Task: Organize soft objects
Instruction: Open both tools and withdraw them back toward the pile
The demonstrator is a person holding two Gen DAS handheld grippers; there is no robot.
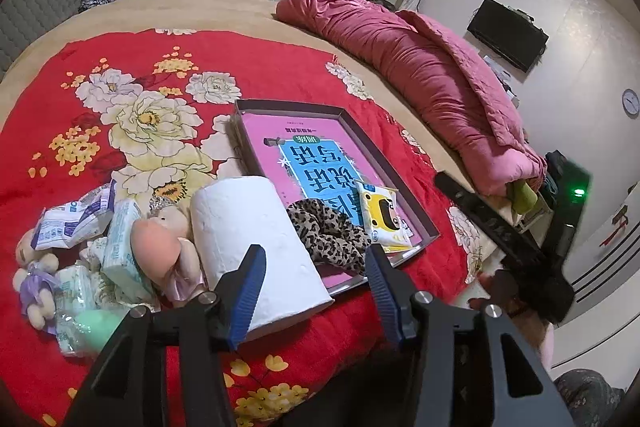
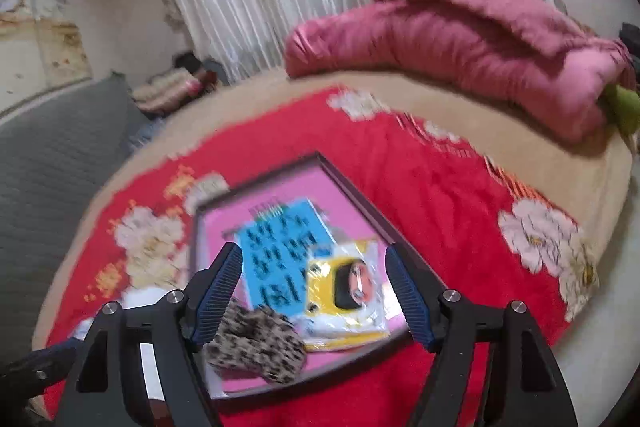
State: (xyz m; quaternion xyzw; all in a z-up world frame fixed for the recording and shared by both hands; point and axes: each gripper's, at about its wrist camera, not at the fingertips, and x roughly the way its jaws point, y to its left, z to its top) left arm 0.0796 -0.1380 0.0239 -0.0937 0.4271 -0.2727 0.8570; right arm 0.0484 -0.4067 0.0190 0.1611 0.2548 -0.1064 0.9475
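- The box (image 1: pixel 430 227) lies on the red blanket (image 1: pixel 160 59). A spotted scrunchie (image 1: pixel 326 231) and a yellow pack (image 1: pixel 382 217) are already inside it, at its near end.
- The paper roll (image 1: pixel 248 239) is the soft thing closest to the left gripper (image 1: pixel 316 289). It lies on the blanket just past the left blue finger (image 1: pixel 250 291), at about 11 o'clock from the gap, and part of it sits behind that finger.
- The roll's long side runs from 11 o'clock down to 5 o'clock, with its near end leaning on the box edge.
- The left jaws are partly apart and hold nothing. I think they would have to slide left (and open wider) to fit around the roll.
- The right gripper (image 2: pixel 316 293) is over the box, jaws wide apart and empty. The pack (image 2: pixel 346 297) and scrunchie (image 2: pixel 256 345) lie under the gap.
- So the left hand is nearer the roll and the pile of dolls (image 1: pixel 168 247) and tissue packs (image 1: pixel 120 239) at 9 o'clock.
- The left view shows that pile; the right view (quite blurry) does not, but shows the box straight on.
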